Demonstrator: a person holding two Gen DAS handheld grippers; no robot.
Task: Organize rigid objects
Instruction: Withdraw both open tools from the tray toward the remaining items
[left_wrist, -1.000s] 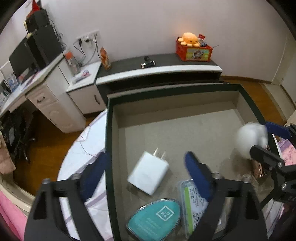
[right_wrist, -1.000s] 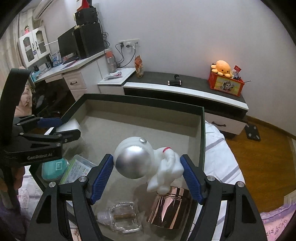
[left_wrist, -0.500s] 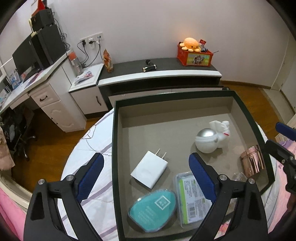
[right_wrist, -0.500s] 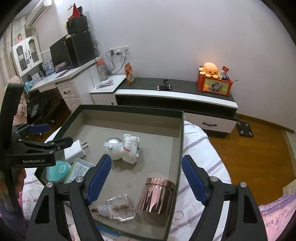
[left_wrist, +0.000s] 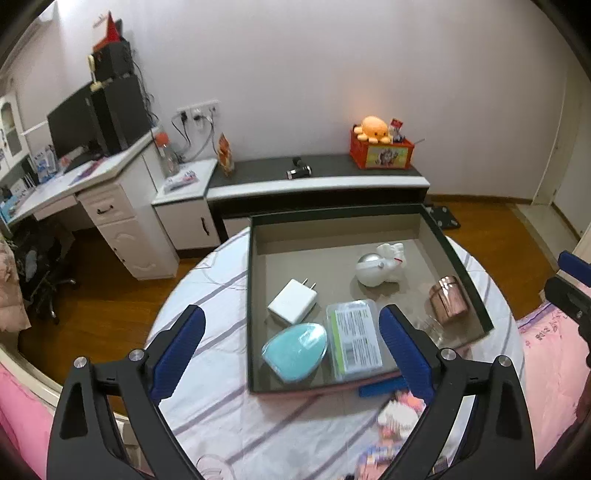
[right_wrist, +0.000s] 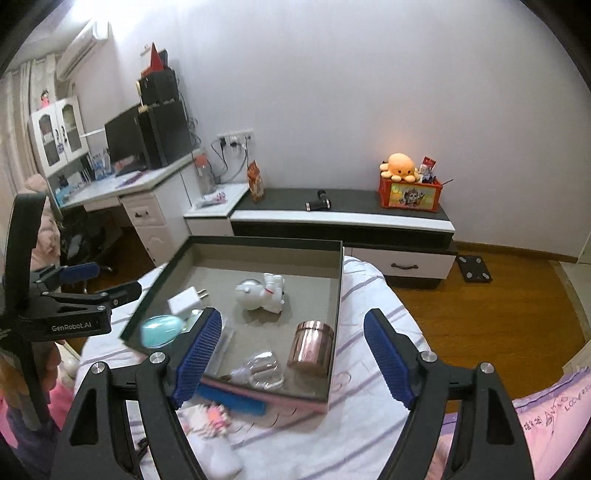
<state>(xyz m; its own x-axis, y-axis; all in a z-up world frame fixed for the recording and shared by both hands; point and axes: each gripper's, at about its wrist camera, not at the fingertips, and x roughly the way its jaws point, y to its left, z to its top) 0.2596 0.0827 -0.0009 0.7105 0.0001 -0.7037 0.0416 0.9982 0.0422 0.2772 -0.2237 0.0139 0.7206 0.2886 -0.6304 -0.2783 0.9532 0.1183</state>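
- Left gripper (left_wrist: 291, 347) hung above the near left of the tray (left_wrist: 458, 258), jaws spread wide and empty.
- Charger (left_wrist: 293, 301), teal case (left_wrist: 295, 350) and labelled box (left_wrist: 356, 339) lay flat in the tray's left half.
- Astronaut toy (right_wrist: 260, 293) lay on its side mid-tray; copper can (right_wrist: 310, 349) stood at the near right.
- Comb (right_wrist: 232, 398) lay outside the near rim, long axis along it, just below the right gripper (right_wrist: 291, 354), likely the nearer tool.
- Right gripper was released, holding nothing.
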